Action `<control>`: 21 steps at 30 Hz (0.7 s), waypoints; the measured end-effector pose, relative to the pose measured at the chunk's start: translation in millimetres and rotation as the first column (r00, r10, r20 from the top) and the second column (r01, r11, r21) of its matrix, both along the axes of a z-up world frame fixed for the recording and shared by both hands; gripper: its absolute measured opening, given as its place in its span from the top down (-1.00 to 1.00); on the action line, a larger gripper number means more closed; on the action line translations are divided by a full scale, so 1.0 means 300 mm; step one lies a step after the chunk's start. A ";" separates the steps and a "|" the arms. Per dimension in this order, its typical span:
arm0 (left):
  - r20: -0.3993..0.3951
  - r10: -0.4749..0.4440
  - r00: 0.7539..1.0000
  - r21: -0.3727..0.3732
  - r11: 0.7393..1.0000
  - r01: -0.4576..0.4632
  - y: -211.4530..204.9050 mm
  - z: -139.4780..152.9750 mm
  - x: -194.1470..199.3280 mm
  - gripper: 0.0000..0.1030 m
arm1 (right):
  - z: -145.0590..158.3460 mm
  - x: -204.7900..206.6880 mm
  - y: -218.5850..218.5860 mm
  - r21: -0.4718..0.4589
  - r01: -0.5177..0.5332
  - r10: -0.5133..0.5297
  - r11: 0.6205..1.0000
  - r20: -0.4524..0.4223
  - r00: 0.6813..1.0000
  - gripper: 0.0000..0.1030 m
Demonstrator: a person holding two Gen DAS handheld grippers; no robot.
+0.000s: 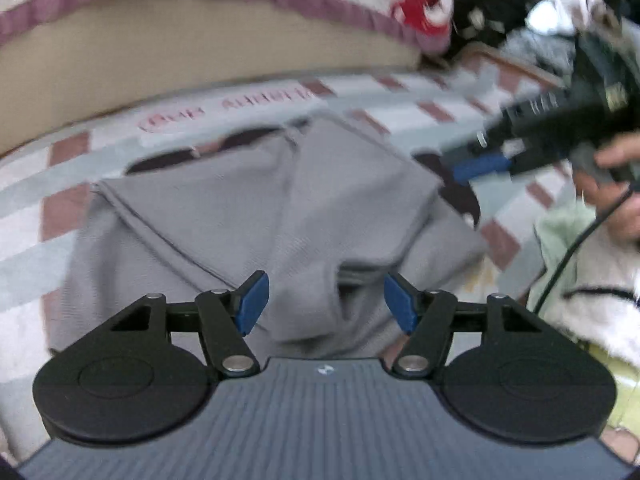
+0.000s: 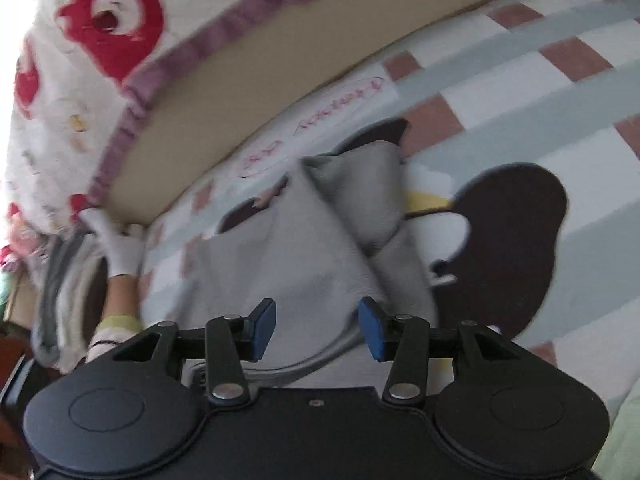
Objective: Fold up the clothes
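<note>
grey garment spread in loose folds on a bed cover checked in white, pale blue-grey and dusty pink, with dark cartoon shapes showing at its edges. left gripper poised over the near part of the cloth, blue fingers spread apart, nothing pinched; a soft hump of grey fabric seen in the gap and beyond toward 12 o'clock, whether touching the pads cannot be told. in that same view, right gripper out at 2 o'clock, blurred, its blue tip just over the garment's far right corner, held by a bare hand with a black cable trailing down.

from the right wrist view, right gripper above the garment's near hem, fingers parted with no cloth gripped between them; a folded flap of grey running from the gap up toward 12 and 1 o'clock, a curved seam just below the tips. white-gloved hand at 9 o'clock, resting by a heap of other laundry. white fluffy blanket with red print and mauve trim at 10 to 11 o'clock, over a tan mattress edge. dark penguin-like print on the cover at 2 to 3 o'clock, right of the garment.
</note>
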State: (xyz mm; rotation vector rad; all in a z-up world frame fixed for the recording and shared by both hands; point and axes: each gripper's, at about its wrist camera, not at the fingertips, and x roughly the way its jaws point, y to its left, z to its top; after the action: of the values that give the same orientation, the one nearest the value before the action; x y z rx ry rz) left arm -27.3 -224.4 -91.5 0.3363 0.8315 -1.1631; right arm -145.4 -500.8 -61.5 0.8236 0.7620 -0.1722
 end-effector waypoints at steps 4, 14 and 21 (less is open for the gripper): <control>0.001 0.010 1.000 0.033 0.999 -0.010 -0.060 -0.037 0.012 -0.18 | -0.008 0.047 0.013 -0.078 -0.003 0.003 0.997 -0.009 1.000 -0.01; -0.005 0.049 0.999 0.031 0.998 -0.049 -0.085 -0.096 0.034 -0.17 | -0.144 0.127 -0.031 0.030 -0.053 0.057 0.998 -0.159 0.986 -0.11; -0.025 0.075 0.997 -0.008 0.997 -0.075 -0.059 -0.052 0.046 0.60 | -0.017 0.092 0.053 -0.126 -0.134 0.132 0.983 -0.022 0.991 0.75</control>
State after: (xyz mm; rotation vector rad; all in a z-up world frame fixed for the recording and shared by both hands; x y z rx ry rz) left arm -13.5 -242.2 -107.2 0.2814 0.8534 -1.1023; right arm -117.8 -485.0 -66.7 0.6494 0.8076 -0.1057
